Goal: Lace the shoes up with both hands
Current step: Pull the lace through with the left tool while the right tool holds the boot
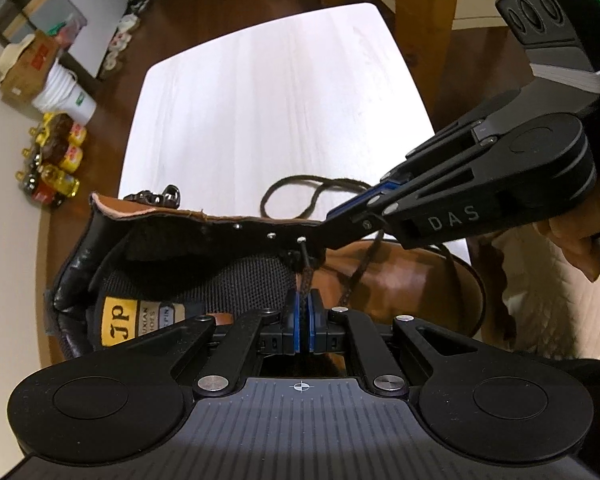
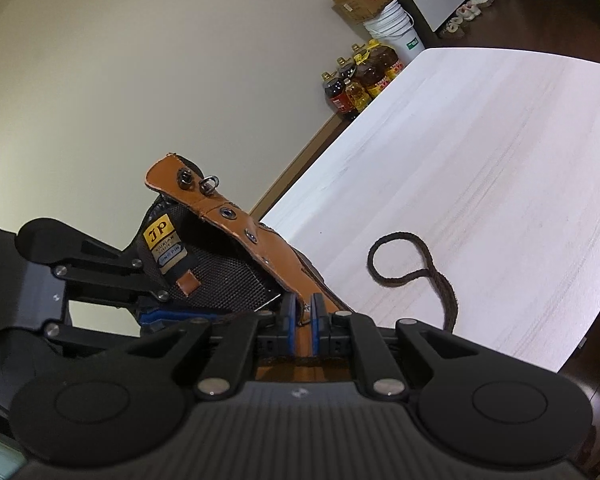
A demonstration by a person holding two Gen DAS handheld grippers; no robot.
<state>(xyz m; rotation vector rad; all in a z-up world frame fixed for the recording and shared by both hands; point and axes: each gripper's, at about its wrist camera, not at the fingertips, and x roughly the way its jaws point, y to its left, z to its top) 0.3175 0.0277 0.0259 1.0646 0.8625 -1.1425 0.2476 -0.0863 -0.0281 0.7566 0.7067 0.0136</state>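
On the white desk (image 1: 260,92) your brown boot (image 1: 412,276) is barely laced. Your left claw (image 1: 305,312) is clamped on the dark lace (image 1: 305,280) just below a lower eyelet; your right claw (image 2: 303,316) pinches the eyelet flap (image 2: 236,220). Upper eyelets and hooks remain unthreaded.

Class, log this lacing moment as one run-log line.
left tongs: shut on lace | right tongs: gripping eyelet flap | boot: on table

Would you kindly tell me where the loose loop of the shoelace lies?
In the right wrist view, the lace loop lies on the white table, right of the brown boot.
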